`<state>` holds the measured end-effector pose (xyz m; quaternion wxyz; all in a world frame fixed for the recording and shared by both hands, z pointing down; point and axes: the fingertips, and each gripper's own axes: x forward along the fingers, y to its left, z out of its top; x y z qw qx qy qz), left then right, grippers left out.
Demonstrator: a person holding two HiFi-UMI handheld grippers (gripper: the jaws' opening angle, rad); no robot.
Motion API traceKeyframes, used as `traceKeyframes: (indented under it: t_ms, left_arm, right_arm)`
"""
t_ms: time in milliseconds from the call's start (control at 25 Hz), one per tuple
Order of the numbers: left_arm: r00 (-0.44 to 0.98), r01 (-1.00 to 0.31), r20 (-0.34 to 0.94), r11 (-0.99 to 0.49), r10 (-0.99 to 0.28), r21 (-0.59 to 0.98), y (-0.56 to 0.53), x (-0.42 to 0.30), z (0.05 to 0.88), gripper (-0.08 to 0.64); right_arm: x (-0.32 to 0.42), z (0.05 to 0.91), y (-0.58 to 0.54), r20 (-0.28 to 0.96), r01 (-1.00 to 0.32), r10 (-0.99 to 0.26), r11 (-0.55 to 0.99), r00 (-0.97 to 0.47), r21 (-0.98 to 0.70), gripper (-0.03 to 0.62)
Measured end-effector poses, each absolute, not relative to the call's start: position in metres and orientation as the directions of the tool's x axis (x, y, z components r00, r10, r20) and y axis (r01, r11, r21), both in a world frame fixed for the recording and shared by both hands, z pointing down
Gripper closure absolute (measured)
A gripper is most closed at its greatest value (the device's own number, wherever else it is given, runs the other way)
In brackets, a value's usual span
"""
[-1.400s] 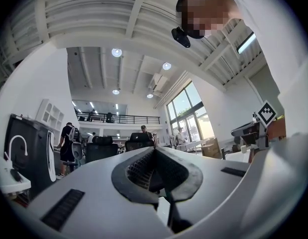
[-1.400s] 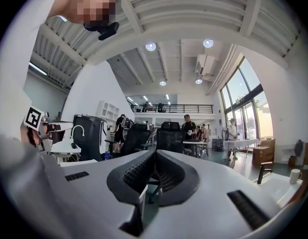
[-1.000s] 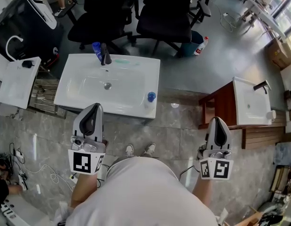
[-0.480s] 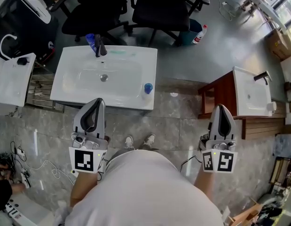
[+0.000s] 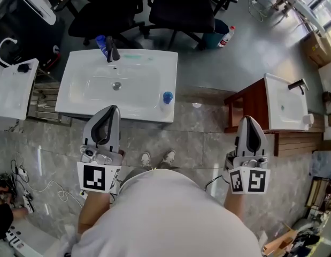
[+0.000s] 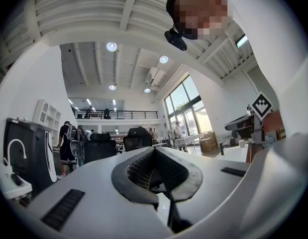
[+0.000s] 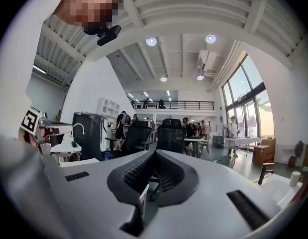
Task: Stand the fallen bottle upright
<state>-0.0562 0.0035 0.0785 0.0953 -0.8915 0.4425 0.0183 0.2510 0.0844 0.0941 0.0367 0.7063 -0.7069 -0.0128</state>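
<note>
1. Left gripper and right gripper are both clenched and empty, held level. Looks like a carry pose.
2. Blue-capped bottle sits at the front right corner of the sink. From above it looks upright, but I can't confirm.
3. Both grippers are well short of it.

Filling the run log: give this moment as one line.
stage: pre-grasp | left gripper: shut, empty | right gripper: shut, empty | blue-capped clear bottle: near right corner of white rectangular basin, untouched
</note>
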Motion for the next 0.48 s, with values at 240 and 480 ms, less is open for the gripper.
traceKeyframes:
  t_ms: [240, 480]
  left_arm:
    - [0.620, -0.783, -0.102, -0.605, -0.778, -0.143, 0.008, -0.059, 0.085, 0.545]
    - [0.604, -0.793, -0.078, -0.589, -0.793, -0.155, 0.002, -0.074, 0.090, 0.545]
  right_arm:
    - [0.246, 0.093, 0.084, 0.025, -0.997, -1.000, 0.010, -0.008, 0.074, 0.555]
    - [0.240, 0.094, 0.081, 0.009, -0.997, -1.000, 0.010, -0.010, 0.076, 0.555]
